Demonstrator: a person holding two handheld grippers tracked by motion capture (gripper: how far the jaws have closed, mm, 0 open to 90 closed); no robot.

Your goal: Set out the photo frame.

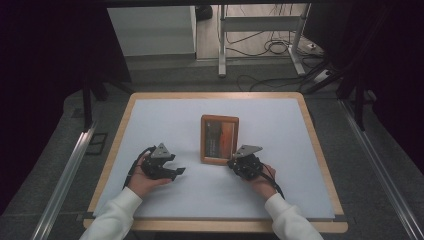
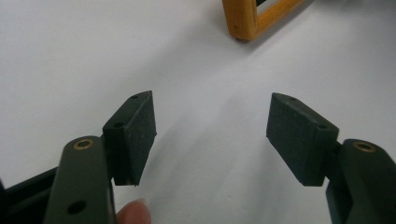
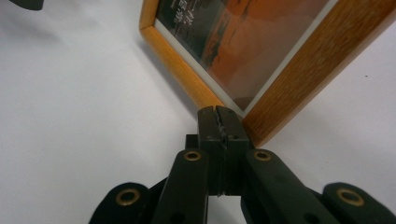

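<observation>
A wooden picture frame (image 1: 219,140) with an orange and dark photo lies flat in the middle of the white table top. My right gripper (image 1: 231,162) is shut with nothing between its jaws, and its tips sit at the frame's near right corner. In the right gripper view the closed jaws (image 3: 218,115) meet that corner of the frame (image 3: 317,60); whether they touch it I cannot tell. My left gripper (image 1: 176,166) rests open on the table to the left of the frame. Its pads (image 2: 135,135) stand wide apart over bare white surface, with a frame corner (image 2: 245,18) farther ahead.
The white mat (image 1: 300,150) covers a table with a wooden rim (image 1: 320,150). Beyond its far edge lie a grey floor, cables (image 1: 270,47) and metal stand legs (image 1: 221,45). Both forearms in white sleeves (image 1: 117,215) come in from the near edge.
</observation>
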